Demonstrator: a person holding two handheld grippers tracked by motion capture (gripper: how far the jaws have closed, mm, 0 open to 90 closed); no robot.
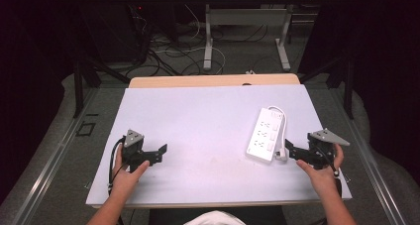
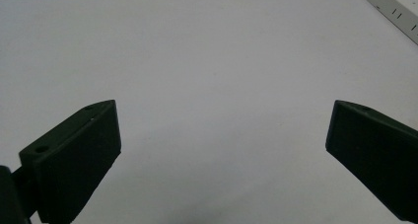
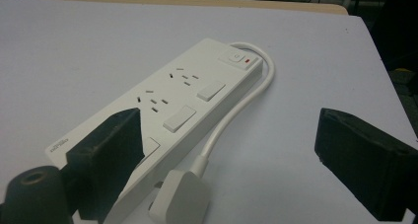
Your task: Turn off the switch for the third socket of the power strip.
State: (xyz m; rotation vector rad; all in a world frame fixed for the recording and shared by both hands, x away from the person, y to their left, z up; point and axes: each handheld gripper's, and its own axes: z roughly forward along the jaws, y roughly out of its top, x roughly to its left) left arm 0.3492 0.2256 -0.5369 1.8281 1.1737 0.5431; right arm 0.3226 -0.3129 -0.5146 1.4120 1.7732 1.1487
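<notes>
Jaws of right gripper (image 3: 224,157) stand apart w/ plug (image 3: 180,197) between, untouched, beside power strip (image 1: 266,133) at table's (image 1: 198,116) right. Centre on plug, close slow. Left gripper (image 1: 157,153) apart, idle.

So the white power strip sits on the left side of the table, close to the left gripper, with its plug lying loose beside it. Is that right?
Not quite. The white power strip sits on the right side of the table, close to the right gripper, as the high view shows. Its plug does lie loose beside it, between that gripper's open jaws in the right gripper view.
</notes>
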